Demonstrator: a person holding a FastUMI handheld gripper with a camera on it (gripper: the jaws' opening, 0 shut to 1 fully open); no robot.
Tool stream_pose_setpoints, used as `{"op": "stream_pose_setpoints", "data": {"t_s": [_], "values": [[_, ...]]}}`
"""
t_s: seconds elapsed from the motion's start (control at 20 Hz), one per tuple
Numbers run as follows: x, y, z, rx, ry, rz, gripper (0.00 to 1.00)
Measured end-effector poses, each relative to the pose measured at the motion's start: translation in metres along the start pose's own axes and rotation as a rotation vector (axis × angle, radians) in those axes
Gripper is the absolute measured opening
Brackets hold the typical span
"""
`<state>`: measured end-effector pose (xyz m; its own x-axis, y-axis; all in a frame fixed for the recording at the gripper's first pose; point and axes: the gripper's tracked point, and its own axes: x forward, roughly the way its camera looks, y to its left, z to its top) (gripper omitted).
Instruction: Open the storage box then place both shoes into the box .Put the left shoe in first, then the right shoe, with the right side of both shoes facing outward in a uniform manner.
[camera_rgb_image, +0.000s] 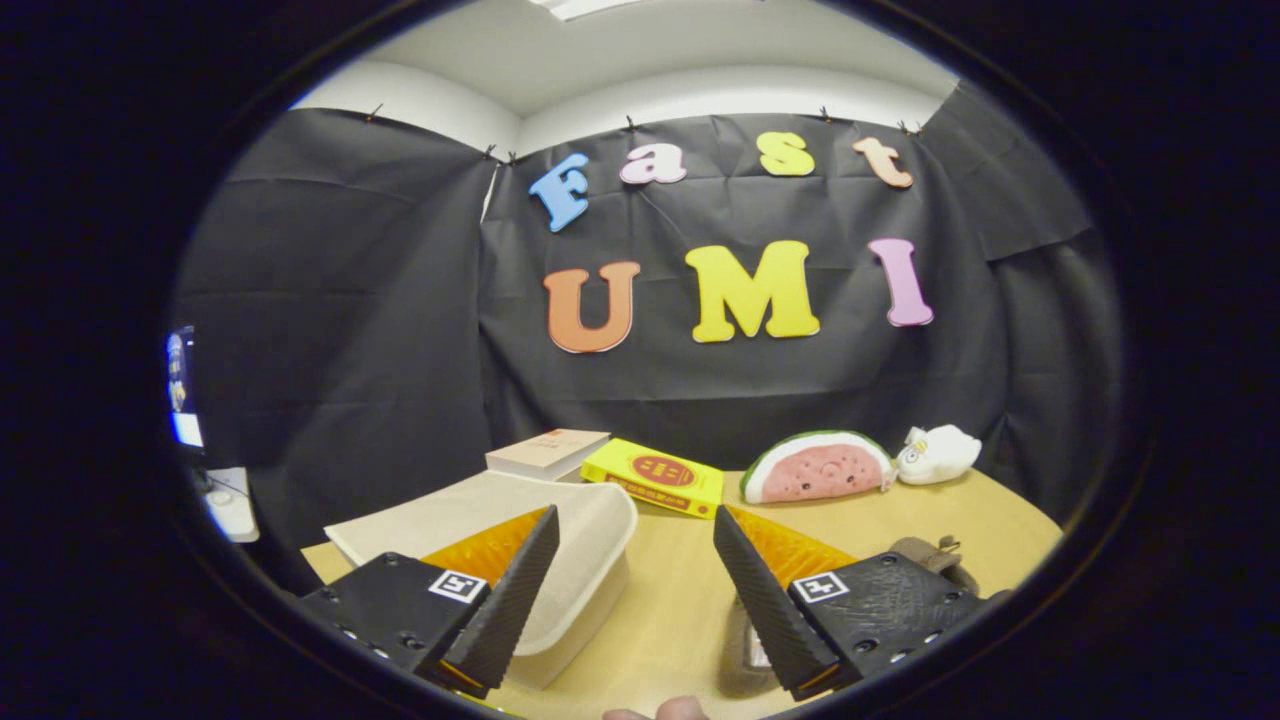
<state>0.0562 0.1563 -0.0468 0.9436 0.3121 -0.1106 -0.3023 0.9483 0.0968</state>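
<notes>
My gripper (635, 517) is open above the wooden table (670, 600), with nothing between its fingers. A beige fabric storage box (585, 600) stands under and just ahead of the left finger, its rounded rim tilted up. Its flat lid flap (430, 520) spreads out to the left. A brownish shoe (935, 553) lies on the table behind the right finger, mostly hidden by it. Another dark, shoe-like thing (742, 655) with a white tag peeks out under the right finger; I cannot tell exactly what it is.
Beyond the box lie a pale book (548, 452) and a yellow book (655, 475). A watermelon plush (818, 467) and a white plush (935, 453) sit by the back wall. A screen (183, 390) glows far left. A person's fingertip (672, 710) shows below the fingers.
</notes>
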Motion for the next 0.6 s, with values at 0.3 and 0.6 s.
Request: {"op": "stream_pose_setpoints", "data": {"t_s": [0.3, 0.6], "values": [[0.028, 0.021, -0.027, 0.103, 0.057, 0.077, 0.96], [0.034, 0.040, -0.051, 0.266, 0.119, 0.180, 0.96]]}}
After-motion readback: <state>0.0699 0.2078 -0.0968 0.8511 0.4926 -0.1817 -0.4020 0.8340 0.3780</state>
